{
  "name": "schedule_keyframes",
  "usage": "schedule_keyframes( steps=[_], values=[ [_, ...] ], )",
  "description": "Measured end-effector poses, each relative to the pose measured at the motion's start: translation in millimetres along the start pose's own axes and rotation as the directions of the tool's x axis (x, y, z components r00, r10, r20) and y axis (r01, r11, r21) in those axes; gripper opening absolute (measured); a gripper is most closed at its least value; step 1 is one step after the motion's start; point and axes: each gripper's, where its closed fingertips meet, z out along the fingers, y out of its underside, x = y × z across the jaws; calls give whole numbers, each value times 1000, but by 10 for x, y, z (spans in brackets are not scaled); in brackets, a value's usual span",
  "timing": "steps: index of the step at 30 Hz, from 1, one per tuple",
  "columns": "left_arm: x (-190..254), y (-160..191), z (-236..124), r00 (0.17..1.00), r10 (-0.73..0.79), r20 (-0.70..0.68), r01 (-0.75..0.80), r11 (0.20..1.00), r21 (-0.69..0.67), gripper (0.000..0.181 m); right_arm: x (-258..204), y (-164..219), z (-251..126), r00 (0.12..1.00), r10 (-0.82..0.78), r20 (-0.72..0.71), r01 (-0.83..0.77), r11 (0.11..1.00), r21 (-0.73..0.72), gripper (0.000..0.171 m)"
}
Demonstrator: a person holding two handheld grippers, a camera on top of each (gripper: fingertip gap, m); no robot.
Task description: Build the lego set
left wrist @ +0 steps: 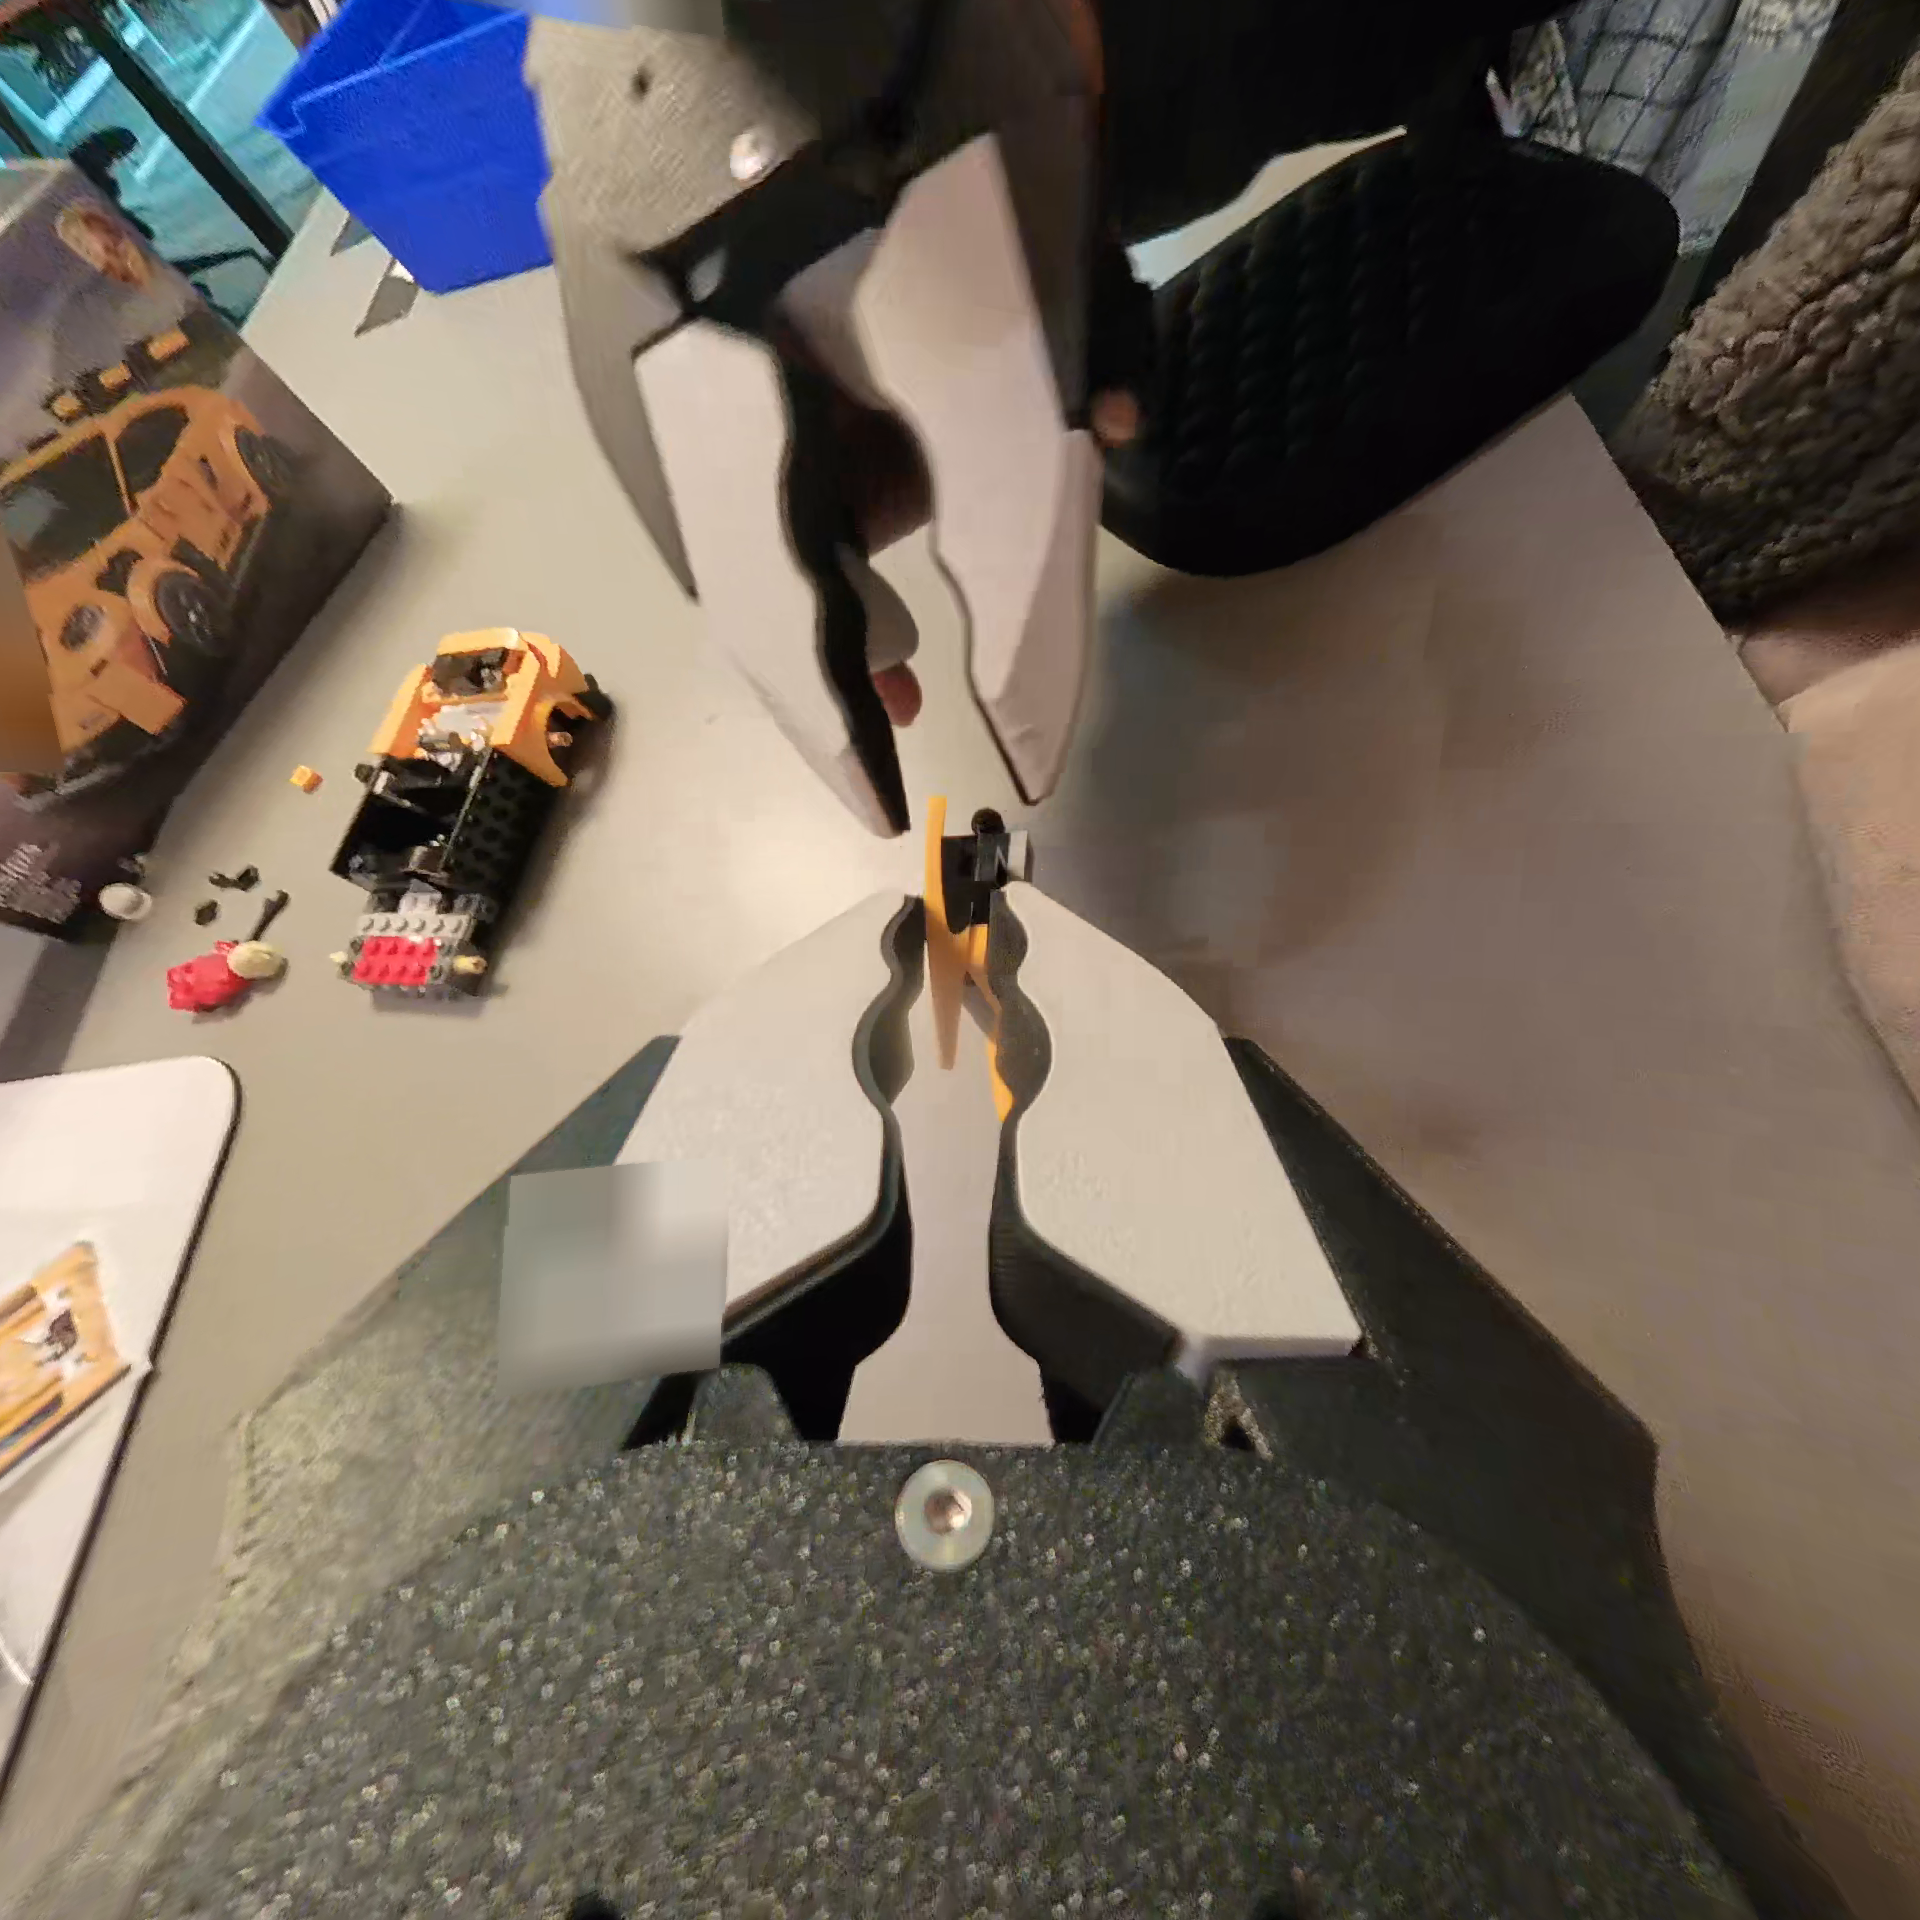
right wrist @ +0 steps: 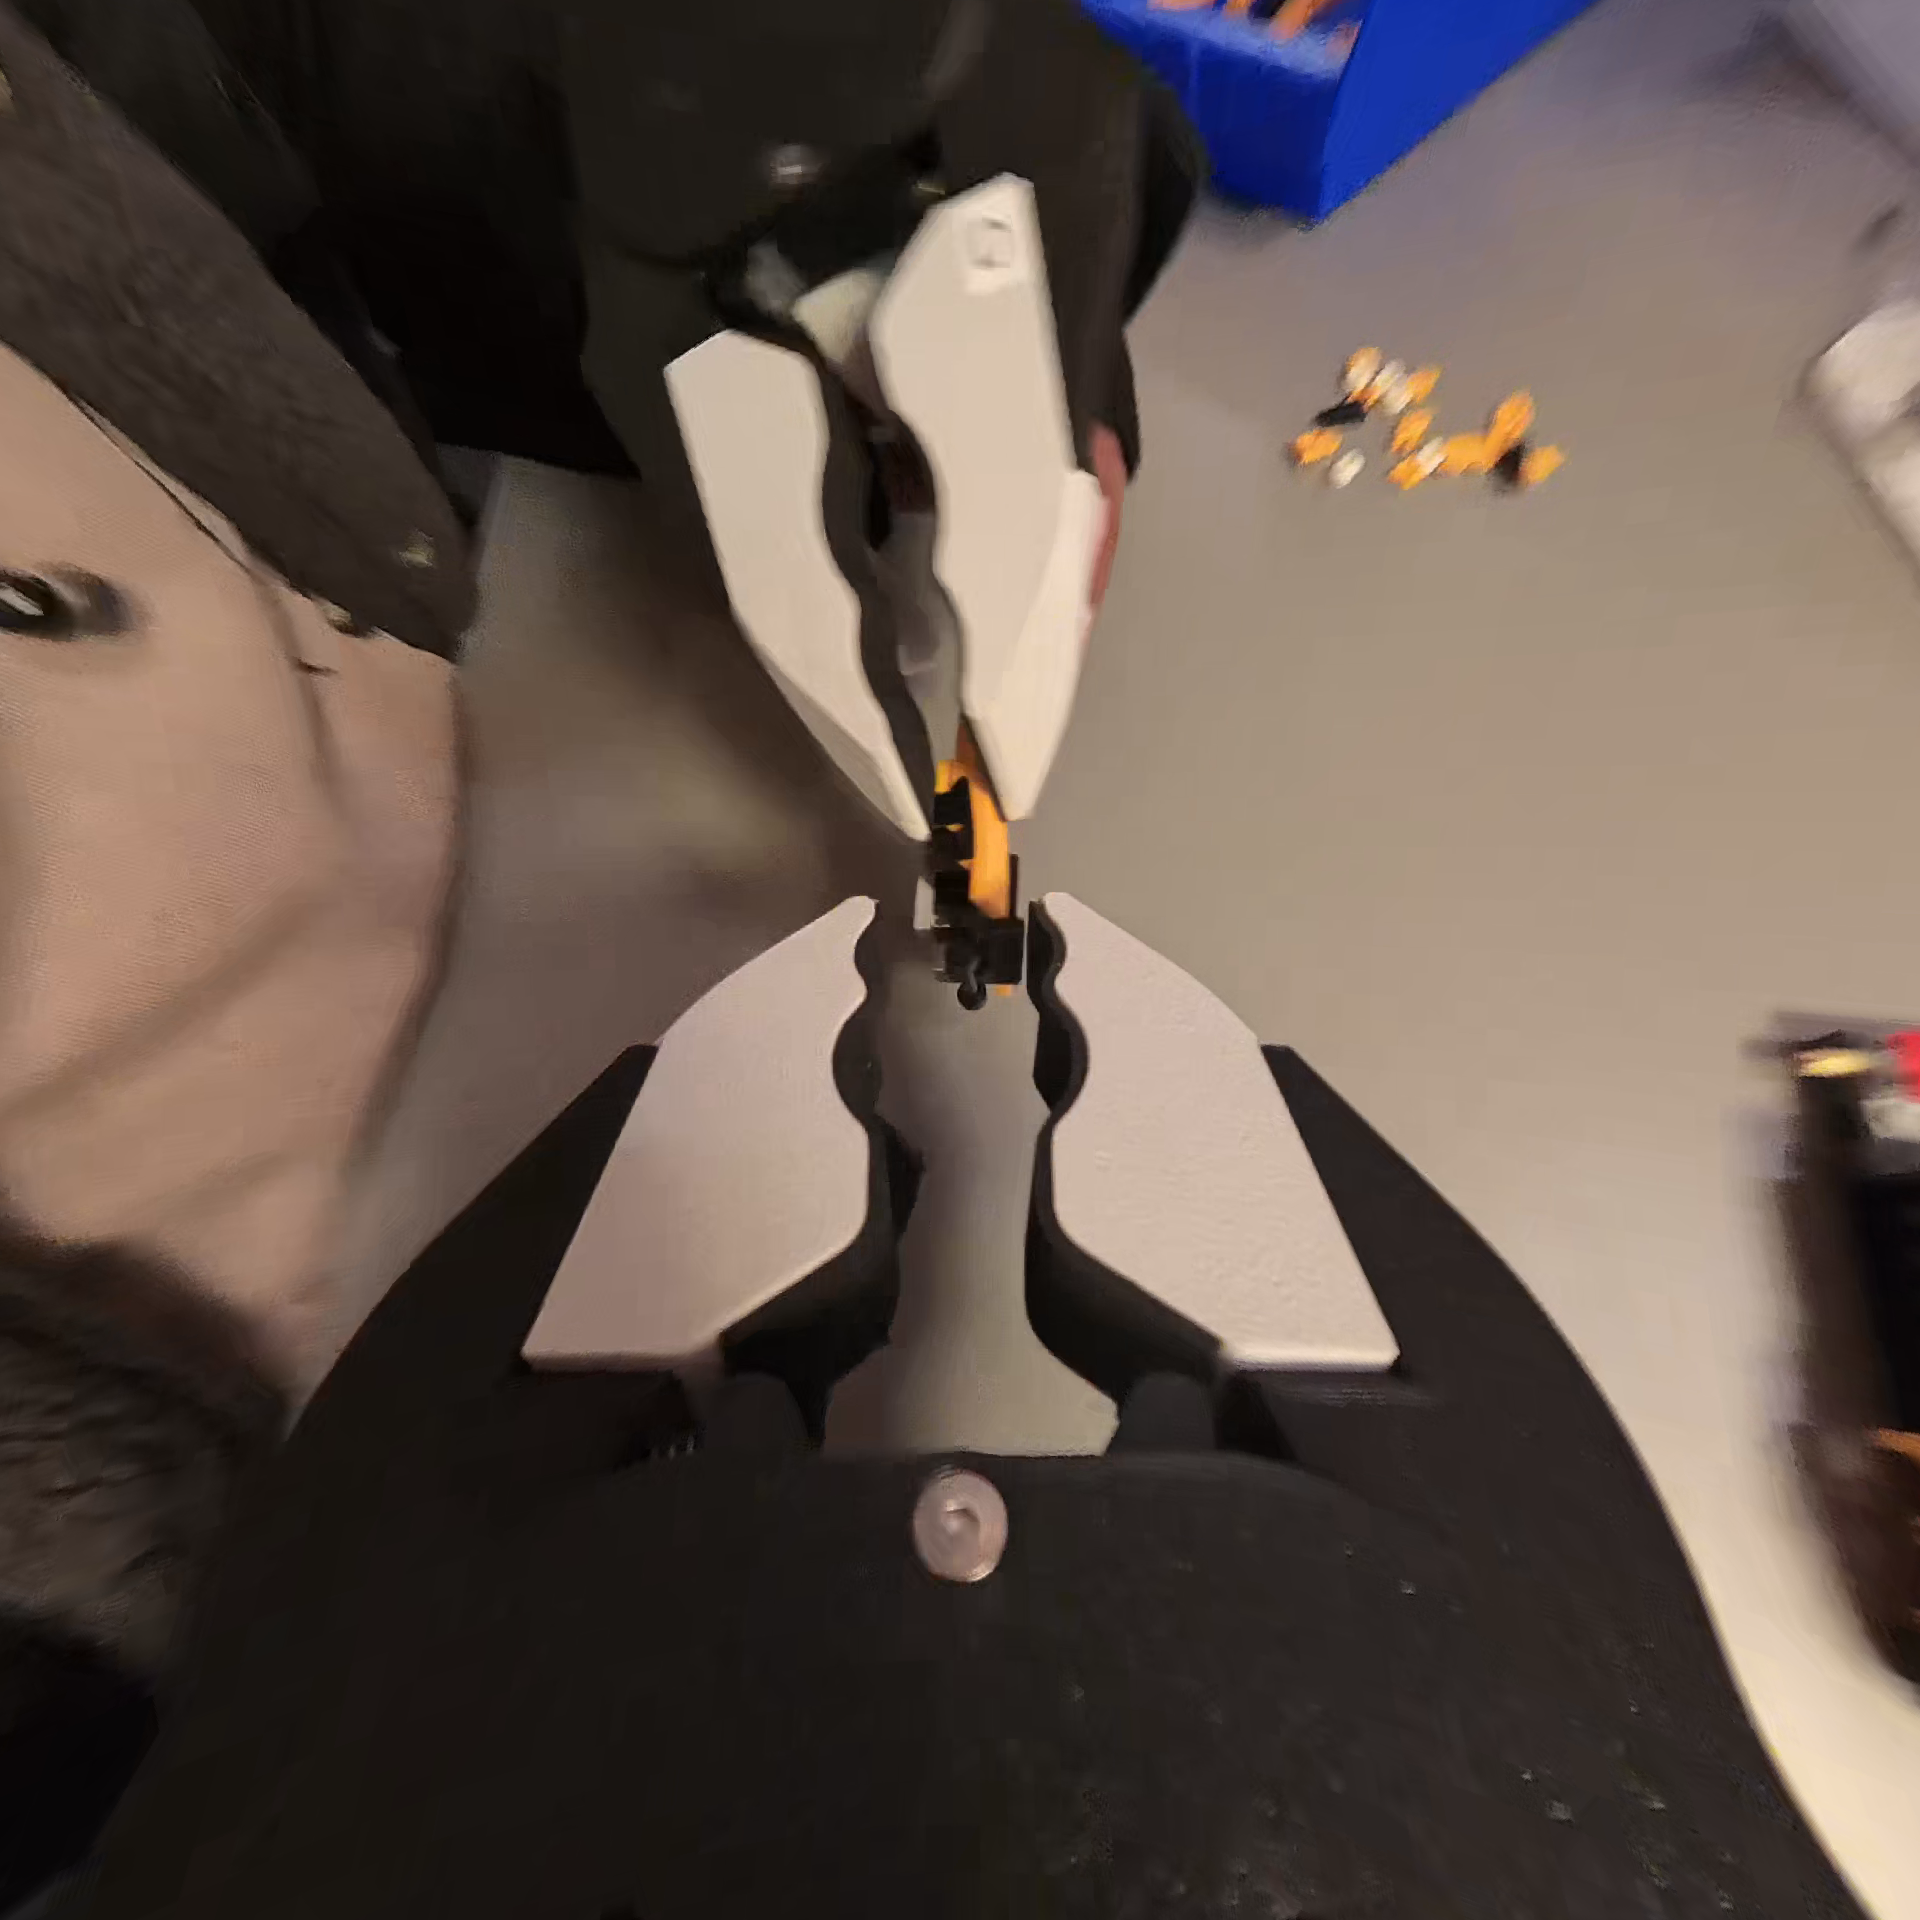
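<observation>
My left gripper point(left wrist: 961, 914) is shut on a small orange-and-black lego sub-assembly point(left wrist: 961, 914) and holds it above the grey table point(left wrist: 1351, 935). A thin orange panel sits between its pads, and a black brick sticks out past the tips. My right gripper point(left wrist: 961, 810) comes in from the far side. It is open, its tips just beyond the piece. In the right wrist view, my right gripper point(right wrist: 956, 912) is open with the black end of the sub-assembly point(right wrist: 971, 925) between its fingertips, and small gaps show. The left gripper point(right wrist: 966, 816) grips the orange end.
A partly built orange-and-black car point(left wrist: 468, 810) lies to the left. Beside it are red bricks point(left wrist: 203, 982), small loose parts, and the set's box point(left wrist: 135, 540). A blue bin point(left wrist: 416, 156) stands at the back. A white tray point(left wrist: 104, 1195) holds a booklet. Loose orange pieces point(right wrist: 1423, 436) lie scattered. Only a small space, under 4 cm, lies between the two pairs of fingers.
</observation>
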Motion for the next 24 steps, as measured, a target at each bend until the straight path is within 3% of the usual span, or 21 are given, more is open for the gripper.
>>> schedule_keyframes(
  steps=[5, 11, 24],
  values=[
    [11, 22, 25, 997, -63, -39, 63, 998, 10, 12, 39, -5, 92, 963, -168, -209, 175, 984, 17, 23],
    [49, 48, 51, 991, -106, -79, 107, 994, 7, 12, 3, 55, 194, 944, -244, -220, 248, 969, -11, 20],
    [174, 198, 135, 960, -205, -190, 199, 979, -53, 12, -47, 198, 296, 954, -247, -171, 244, 969, -38, 21]
  ],
)
